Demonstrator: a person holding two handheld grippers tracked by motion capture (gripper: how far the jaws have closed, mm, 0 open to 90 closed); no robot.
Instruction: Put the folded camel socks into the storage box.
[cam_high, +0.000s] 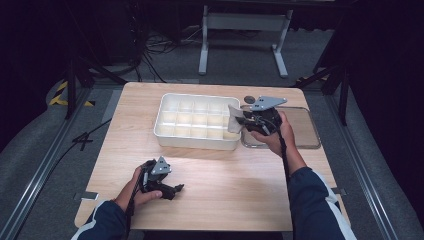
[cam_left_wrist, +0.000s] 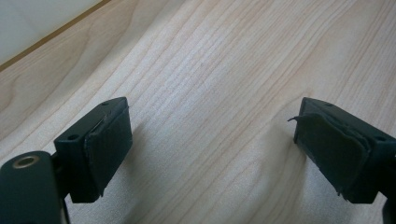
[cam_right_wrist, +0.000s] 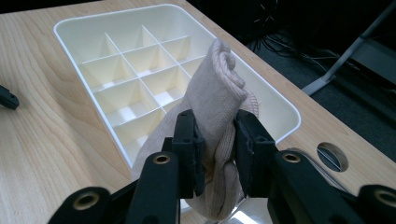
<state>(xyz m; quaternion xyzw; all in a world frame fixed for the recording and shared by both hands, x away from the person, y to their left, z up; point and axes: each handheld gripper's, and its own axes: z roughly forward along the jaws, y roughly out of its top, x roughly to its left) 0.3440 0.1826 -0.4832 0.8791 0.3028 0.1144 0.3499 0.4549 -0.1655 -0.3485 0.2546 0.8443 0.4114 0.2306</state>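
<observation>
A white tray divided into several compartments sits at the middle back of the wooden table; the compartments I can see hold nothing. My right gripper hangs at the tray's right end, shut on a beige sock. In the right gripper view the sock stands up between the jaws of that gripper, over the near corner of the tray. My left gripper rests low over the table's front left, held by a hand. In the left gripper view its jaws stand wide apart with bare wood between them.
A clear flat tray lies to the right of the white tray, under my right hand. A round hole is cut in the tabletop near the right end. Black stands, cables and a white frame surround the table on the floor.
</observation>
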